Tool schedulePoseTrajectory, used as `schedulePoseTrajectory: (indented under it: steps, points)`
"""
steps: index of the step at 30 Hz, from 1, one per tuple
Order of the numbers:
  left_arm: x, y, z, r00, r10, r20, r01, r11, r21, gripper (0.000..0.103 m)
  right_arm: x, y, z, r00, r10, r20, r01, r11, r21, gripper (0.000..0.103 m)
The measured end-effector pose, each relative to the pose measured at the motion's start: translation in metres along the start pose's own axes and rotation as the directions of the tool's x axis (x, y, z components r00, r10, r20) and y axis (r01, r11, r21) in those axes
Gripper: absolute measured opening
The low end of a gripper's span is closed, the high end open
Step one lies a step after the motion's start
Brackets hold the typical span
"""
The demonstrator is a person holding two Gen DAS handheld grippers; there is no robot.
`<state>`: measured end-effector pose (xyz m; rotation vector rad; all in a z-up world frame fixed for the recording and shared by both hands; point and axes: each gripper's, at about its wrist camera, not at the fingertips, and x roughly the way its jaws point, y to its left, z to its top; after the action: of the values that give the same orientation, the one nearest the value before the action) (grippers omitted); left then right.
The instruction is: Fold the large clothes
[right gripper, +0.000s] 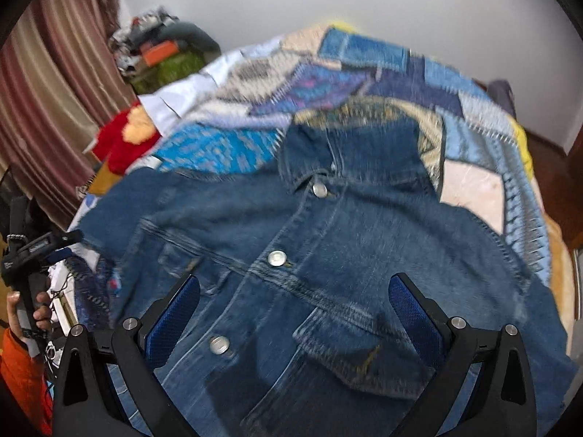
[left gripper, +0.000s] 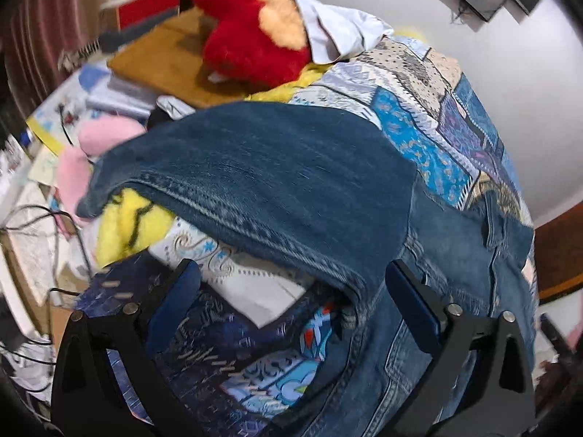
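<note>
My right view is blurry, so the denim jacket (right gripper: 309,255) looks smeared, and its bottom is cut off.

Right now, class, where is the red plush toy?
In the left wrist view the red plush toy lies at top centre, beyond the denim jacket, beside a white cloth on the patchwork quilt.

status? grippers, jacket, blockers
Left hand-held gripper open at sleeve. Right hand-held gripper open over denim jacket, front up, buttoned. Nothing on jacket.
</note>
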<state>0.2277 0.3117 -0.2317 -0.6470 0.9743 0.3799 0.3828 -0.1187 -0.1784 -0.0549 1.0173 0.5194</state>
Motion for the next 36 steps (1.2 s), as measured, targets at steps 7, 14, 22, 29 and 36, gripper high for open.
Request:
schedulePoseTrajectory:
  steps: [7,14,22,29,36]
  points:
    - [0.021,0.022,0.020,0.994,-0.107,-0.030,0.101,0.982,-0.160,0.097,0.049,-0.008,0.009,0.992,0.074,-0.102,-0.069,0.996,0.054,0.103]
    - [0.007,0.019,0.029,1.000,0.002,0.010,0.000,0.983,-0.181,0.031,0.085,-0.010,0.004,0.963,0.140,-0.229,-0.117,0.987,0.110,0.103]
    - [-0.032,-0.049,0.043,0.975,0.138,0.176,-0.155,0.985,0.082,0.010,0.063,-0.014,0.005,0.965,0.171,-0.198,-0.143,0.979,0.145,0.103]
    - [-0.042,-0.150,0.018,0.976,-0.015,0.216,-0.052,0.952,0.301,0.009,0.016,-0.033,0.002,0.980,0.156,-0.122,-0.133,0.975,0.177,0.103]
    - [0.031,-0.167,-0.028,0.997,-0.061,-0.039,0.071,0.946,0.317,0.009,-0.036,-0.053,-0.009,0.991,0.125,-0.049,-0.114,0.977,0.180,0.103]
